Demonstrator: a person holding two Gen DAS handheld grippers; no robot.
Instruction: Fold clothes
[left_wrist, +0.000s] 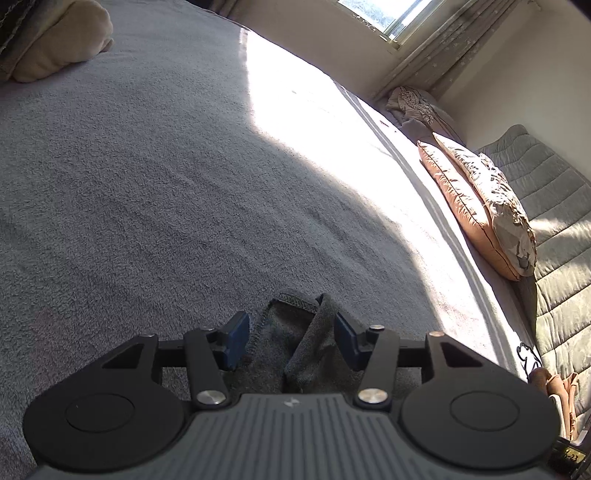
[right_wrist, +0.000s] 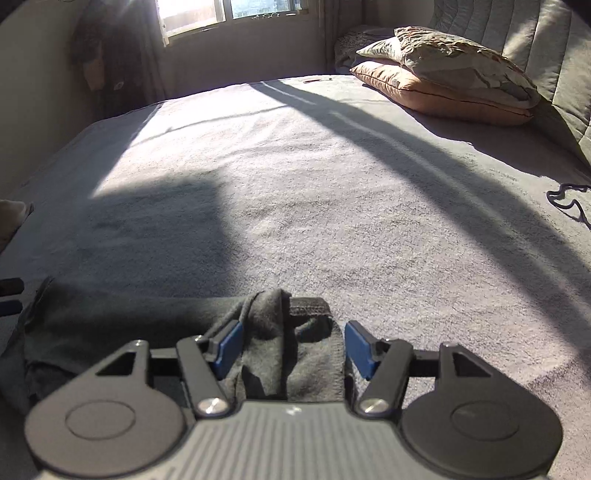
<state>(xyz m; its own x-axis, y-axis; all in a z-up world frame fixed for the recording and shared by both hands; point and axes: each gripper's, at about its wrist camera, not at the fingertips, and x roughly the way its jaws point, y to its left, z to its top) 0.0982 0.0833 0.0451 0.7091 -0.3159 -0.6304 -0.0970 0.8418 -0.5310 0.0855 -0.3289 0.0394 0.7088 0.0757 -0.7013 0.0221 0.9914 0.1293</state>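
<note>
i have the dark grey garment (right_wrist: 110, 317) on the bed (right_wrist: 295, 184), bunched between both parted grippers, left gripper (left_wrist: 291, 341) and right gripper (right_wrist: 291, 345); neither visibly clamps. next i judge: pinch, lift, fold.

no readable text, small pale emblem on claw housing (left_wrist: 291, 403)

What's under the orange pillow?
The orange pillow lies on the grey blanket covering the bed, with a patterned pillow stacked on top of it. Whatever sits directly beneath it is hidden by the pillow itself.
</note>
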